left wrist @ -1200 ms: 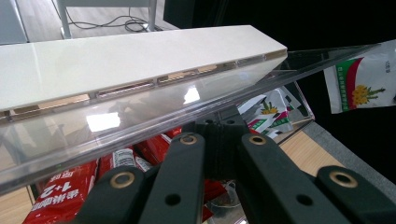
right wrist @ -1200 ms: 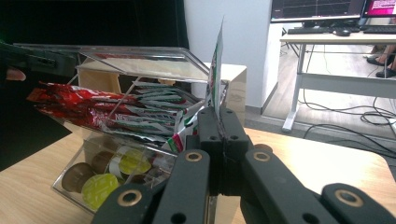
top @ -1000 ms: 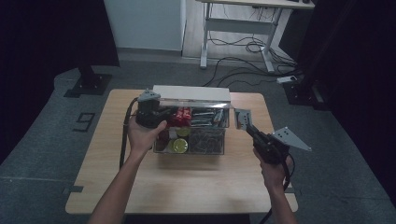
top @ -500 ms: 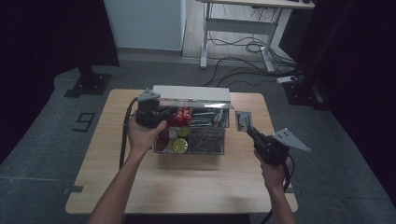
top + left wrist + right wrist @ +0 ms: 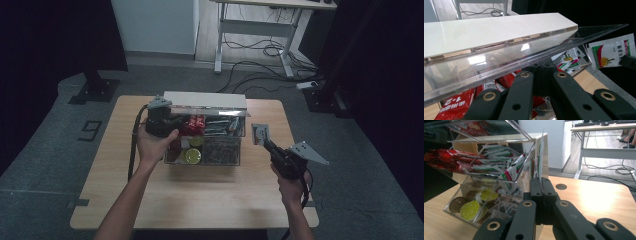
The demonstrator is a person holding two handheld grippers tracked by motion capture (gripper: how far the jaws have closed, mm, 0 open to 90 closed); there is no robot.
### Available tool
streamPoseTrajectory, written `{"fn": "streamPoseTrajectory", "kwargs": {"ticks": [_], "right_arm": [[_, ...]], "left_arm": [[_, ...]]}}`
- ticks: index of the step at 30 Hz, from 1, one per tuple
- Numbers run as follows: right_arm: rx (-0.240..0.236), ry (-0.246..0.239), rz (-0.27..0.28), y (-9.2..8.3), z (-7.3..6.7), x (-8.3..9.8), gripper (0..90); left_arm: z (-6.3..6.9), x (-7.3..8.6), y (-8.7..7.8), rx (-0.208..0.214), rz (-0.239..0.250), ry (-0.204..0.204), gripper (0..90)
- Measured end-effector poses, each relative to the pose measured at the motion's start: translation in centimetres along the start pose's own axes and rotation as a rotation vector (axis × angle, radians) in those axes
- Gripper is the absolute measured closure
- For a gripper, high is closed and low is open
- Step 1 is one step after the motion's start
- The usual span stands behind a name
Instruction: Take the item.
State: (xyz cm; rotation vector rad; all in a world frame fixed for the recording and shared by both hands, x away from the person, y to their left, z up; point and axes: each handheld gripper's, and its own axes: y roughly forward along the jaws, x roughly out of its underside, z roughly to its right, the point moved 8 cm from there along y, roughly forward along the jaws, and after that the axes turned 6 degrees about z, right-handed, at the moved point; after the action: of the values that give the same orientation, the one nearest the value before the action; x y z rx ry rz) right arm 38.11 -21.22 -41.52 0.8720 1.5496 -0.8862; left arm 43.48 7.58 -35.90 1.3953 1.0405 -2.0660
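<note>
A clear plastic organiser box [image 5: 236, 149] stands mid-table with its lid [image 5: 205, 99] raised. My left gripper [image 5: 176, 125] is at the box's left end, shut on the clear lid's edge [image 5: 564, 47], its jaws [image 5: 541, 69] meeting just under it. The box holds red packets [image 5: 193, 125] [image 5: 451, 105], white-and-green sachets [image 5: 499, 162] and round pods [image 5: 191, 156] [image 5: 469, 210]. My right gripper [image 5: 263, 142] [image 5: 541, 181] hovers just right of the box. It is shut on one white-and-green sachet [image 5: 259, 133] [image 5: 539, 157], held upright and edge-on to its camera.
The wooden table [image 5: 200, 200] has bare room in front of the box and to its right. Beyond the table stand a white-framed desk [image 5: 255, 30] and floor cables [image 5: 260, 50]. Dark curtains close off both sides.
The right gripper with its sachet has drifted slightly toward the near side, away from the box. The left hand and the lid have stayed put.
</note>
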Motion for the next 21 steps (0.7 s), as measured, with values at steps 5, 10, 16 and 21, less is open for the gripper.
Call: {"fn": "streamPoseTrajectory", "kwargs": {"ticks": [5,10,16,21], "right_arm": [[0.003,0.011,-0.011,0.0,0.2,0.8,89.1],[0.006,0.015,-0.016,0.0,0.3,1.3,89.1],[0.014,0.023,-0.028,0.1,0.6,2.3,89.2],[0.018,0.026,-0.042,0.1,0.9,3.2,89.2]], "left_arm": [[0.0,0.0,0.0,-0.001,-0.002,0.001,90.0],[0.0,0.0,0.0,-0.001,0.0,0.002,90.0],[0.1,0.1,0.0,-0.001,-0.002,0.005,90.0],[0.1,0.1,0.0,-0.002,-0.002,0.007,90.0]]}}
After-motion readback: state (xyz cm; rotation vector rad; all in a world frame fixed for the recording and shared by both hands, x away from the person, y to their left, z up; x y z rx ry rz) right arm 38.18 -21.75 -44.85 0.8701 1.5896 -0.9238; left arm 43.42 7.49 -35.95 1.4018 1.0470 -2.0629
